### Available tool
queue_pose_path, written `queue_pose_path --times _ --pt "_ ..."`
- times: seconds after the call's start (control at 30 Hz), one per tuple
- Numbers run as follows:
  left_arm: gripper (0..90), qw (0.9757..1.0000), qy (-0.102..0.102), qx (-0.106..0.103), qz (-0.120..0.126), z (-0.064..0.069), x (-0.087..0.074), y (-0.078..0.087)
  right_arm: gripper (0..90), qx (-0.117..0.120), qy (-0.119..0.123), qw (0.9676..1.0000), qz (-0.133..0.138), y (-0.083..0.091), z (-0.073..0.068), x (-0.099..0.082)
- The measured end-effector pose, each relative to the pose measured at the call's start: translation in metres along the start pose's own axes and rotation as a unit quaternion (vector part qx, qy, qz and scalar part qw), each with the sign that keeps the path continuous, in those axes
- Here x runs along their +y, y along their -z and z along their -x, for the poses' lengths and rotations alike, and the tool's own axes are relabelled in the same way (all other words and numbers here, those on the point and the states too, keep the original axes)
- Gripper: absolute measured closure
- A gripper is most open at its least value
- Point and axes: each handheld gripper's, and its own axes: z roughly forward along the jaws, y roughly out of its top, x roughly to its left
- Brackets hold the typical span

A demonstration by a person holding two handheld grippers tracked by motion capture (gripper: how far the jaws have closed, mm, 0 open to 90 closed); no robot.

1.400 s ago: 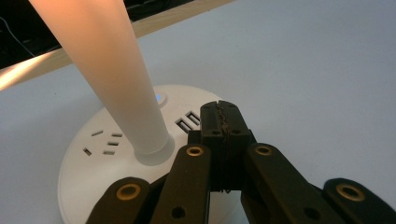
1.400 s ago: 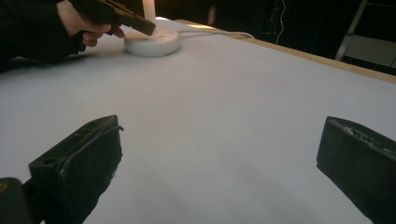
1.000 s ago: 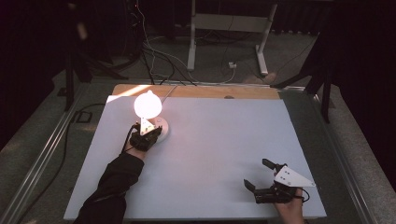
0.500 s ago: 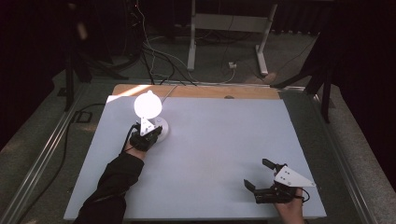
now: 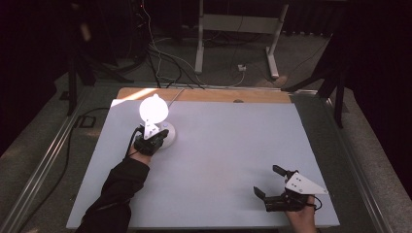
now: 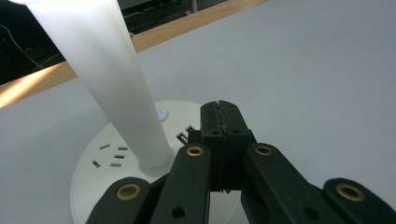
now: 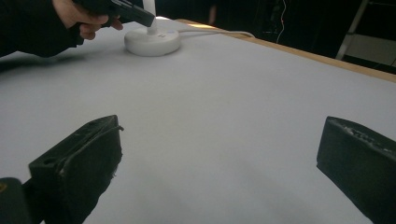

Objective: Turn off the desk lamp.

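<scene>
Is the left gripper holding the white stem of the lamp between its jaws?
No, the left gripper has its jaws shut together beside the lamp stem, above the round base.

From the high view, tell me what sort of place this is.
Probably a dim lab or recording studio: a work table with a lit desk lamp, loose cables on the floor, and a metal stand behind.
</scene>
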Motion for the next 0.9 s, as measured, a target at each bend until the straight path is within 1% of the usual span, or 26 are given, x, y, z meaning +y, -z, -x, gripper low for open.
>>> queue_pose_path --times 0.43,0.63,0.9 --pt "90.0 1.0000 -0.002 0.002 -0.006 -0.0004 -0.0045 -0.0035 0.0 -0.001 0.001 1.0000 0.001 0.0003 0.0000 0.0001" --pt "90.0 0.9999 0.000 0.002 -0.012 -0.0013 -0.0075 -0.0050 0.0 -0.001 0.001 1.0000 0.001 0.0004 0.0001 0.0001" --pt "90.0 0.9999 -0.004 0.004 -0.016 -0.0008 -0.0088 -0.0067 0.0 0.000 0.001 1.0000 0.000 0.0001 0.0000 -0.0001"
